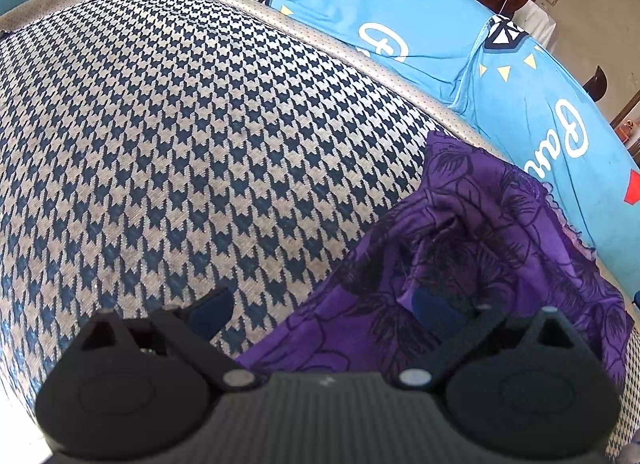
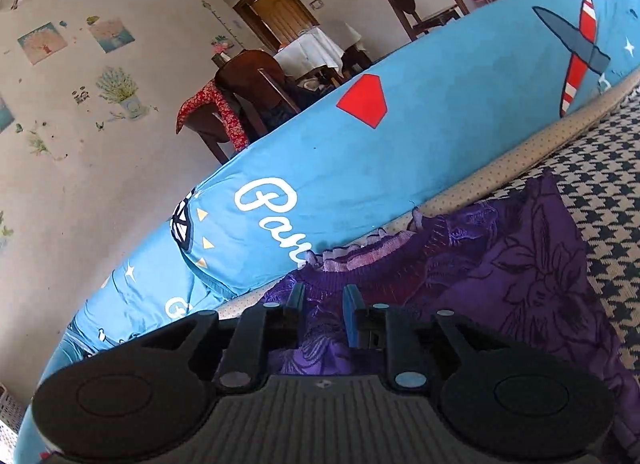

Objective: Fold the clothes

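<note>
A purple garment [image 1: 480,264] printed with dark outlined flowers, its frilled edge [image 2: 360,248] a paler lilac. It lies on a cloth [image 1: 200,136] woven in a navy and beige houndstooth check, bordered by a beige band [image 1: 340,48] speckled with small dots. Behind it, a sky-blue cushion cover [image 2: 360,168] carries white script lettering, white stars, small yellow triangles, a red pentagon [image 2: 365,101] and a red-and-white striped windmill with grey-blue blades [image 2: 576,52]. The left claw [image 1: 320,310] and right claw [image 2: 324,312] are black with blue finger pads [image 2: 352,318].
</note>
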`<action>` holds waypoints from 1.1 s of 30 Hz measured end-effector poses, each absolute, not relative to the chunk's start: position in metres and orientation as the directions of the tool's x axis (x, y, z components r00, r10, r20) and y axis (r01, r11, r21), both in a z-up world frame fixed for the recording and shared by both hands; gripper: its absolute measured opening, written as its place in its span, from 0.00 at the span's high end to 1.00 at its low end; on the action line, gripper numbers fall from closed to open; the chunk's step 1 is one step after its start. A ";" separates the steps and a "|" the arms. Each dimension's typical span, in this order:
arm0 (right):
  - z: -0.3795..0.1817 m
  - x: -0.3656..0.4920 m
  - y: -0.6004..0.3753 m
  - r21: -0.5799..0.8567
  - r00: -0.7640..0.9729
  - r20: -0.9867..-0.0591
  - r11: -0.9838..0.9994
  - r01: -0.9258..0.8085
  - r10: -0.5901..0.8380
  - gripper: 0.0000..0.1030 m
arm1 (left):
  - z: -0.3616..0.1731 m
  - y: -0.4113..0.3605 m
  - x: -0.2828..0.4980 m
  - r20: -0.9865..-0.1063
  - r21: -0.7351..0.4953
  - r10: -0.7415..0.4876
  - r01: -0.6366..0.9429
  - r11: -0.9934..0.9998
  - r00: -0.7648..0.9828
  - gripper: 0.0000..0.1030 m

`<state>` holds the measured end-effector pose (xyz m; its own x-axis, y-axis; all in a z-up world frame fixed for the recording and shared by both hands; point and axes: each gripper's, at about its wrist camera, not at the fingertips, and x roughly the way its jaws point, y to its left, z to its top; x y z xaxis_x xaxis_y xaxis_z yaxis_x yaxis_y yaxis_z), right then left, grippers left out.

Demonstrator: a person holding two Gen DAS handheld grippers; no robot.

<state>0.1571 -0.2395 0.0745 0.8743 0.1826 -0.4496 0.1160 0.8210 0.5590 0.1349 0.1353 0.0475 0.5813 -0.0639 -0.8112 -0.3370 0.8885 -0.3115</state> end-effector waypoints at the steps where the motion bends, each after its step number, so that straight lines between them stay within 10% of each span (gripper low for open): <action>1: 0.074 0.158 -0.237 0.552 0.873 -0.450 0.827 0.108 0.187 0.80 | 0.047 0.135 0.135 -0.812 -0.310 -0.063 -0.337 0.889 0.580 0.03; 33: 0.041 0.264 -0.111 0.382 0.740 -0.435 0.850 -0.364 0.513 0.41 | 0.019 0.118 0.193 -0.863 -0.200 -0.014 -0.318 0.927 0.505 0.02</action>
